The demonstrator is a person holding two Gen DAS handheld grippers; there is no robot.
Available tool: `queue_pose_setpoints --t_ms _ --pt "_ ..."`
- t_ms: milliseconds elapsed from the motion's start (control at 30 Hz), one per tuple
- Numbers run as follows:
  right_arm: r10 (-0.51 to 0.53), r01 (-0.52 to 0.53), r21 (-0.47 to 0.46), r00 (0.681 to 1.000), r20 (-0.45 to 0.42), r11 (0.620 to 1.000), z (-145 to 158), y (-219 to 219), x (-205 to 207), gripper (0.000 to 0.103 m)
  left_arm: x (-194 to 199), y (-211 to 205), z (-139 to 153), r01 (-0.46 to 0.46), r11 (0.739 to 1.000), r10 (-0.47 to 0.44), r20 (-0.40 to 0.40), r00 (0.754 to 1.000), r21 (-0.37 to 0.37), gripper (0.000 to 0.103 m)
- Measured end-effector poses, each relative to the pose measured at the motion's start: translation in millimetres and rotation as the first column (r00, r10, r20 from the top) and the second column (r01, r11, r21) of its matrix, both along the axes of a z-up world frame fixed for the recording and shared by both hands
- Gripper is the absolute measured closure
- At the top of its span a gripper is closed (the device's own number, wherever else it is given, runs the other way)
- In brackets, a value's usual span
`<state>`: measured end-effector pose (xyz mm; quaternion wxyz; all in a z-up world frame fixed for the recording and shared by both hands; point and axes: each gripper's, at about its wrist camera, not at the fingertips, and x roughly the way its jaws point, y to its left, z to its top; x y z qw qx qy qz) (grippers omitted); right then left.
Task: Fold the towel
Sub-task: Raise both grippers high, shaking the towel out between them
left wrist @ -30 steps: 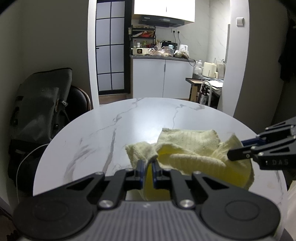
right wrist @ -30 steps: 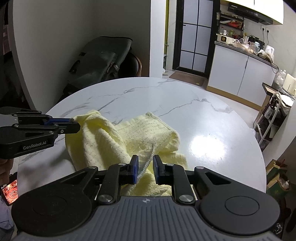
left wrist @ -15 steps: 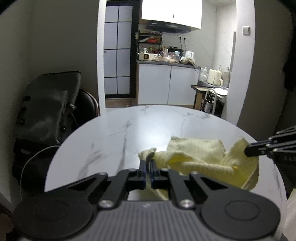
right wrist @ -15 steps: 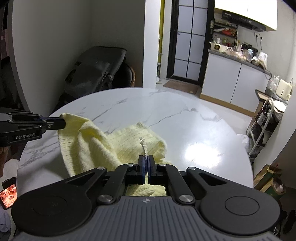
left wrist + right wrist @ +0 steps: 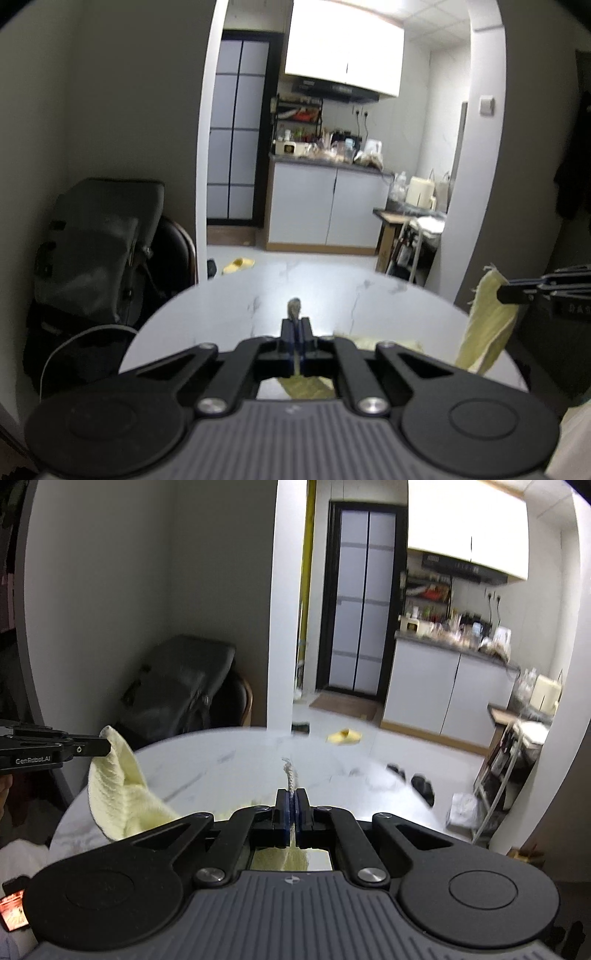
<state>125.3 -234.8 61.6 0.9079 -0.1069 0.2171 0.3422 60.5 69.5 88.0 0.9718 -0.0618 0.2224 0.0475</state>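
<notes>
The pale yellow towel (image 5: 487,325) hangs lifted above the round white marble table (image 5: 236,306), held at two corners. My left gripper (image 5: 295,325) is shut on one corner, whose tip sticks up between the blue pads. It also shows at the left of the right wrist view (image 5: 105,746), pinching the towel (image 5: 122,805). My right gripper (image 5: 291,801) is shut on another corner with a frayed thread poking up. It shows at the right of the left wrist view (image 5: 504,291). The towel sags between the grippers, its lower part hidden behind them.
The table (image 5: 221,760) has a curved edge all round. A dark bag (image 5: 96,251) sits on a chair beyond the table's left side. A kitchen with white cabinets (image 5: 325,210) lies behind. Shoes (image 5: 421,786) and a slipper lie on the floor.
Both grippers closed on towel corners one second ago and have since risen, lifting the towel off the table. The views now tilt up toward the kitchen.
</notes>
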Motion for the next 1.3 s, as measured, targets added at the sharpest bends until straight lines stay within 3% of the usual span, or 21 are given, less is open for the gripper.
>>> queue_pose_setpoints --t_ms 433,767,1133,1300 --pt "-0.008 -0.007 0.084 0.985 0.175 0.996 64 -6 -9 0.1 -10 8 57 0.025 1.0 -0.026 0.118 0.993 0.01 0.101" --pt "-0.011 -0.024 0.118 0.959 0.282 0.993 107 -8 -19 0.1 -14 2 100 0.039 0.998 -0.05 0.203 0.978 0.058 0.101" --pt "-0.012 -0.038 0.14 0.939 0.344 0.989 141 -3 -21 0.1 -14 5 130 0.03 0.995 -0.052 0.237 0.97 0.096 0.101" --pt "-0.014 -0.036 0.138 0.939 0.343 0.99 143 2 -15 0.1 -10 6 137 0.03 0.993 -0.056 0.238 0.97 0.11 0.101"
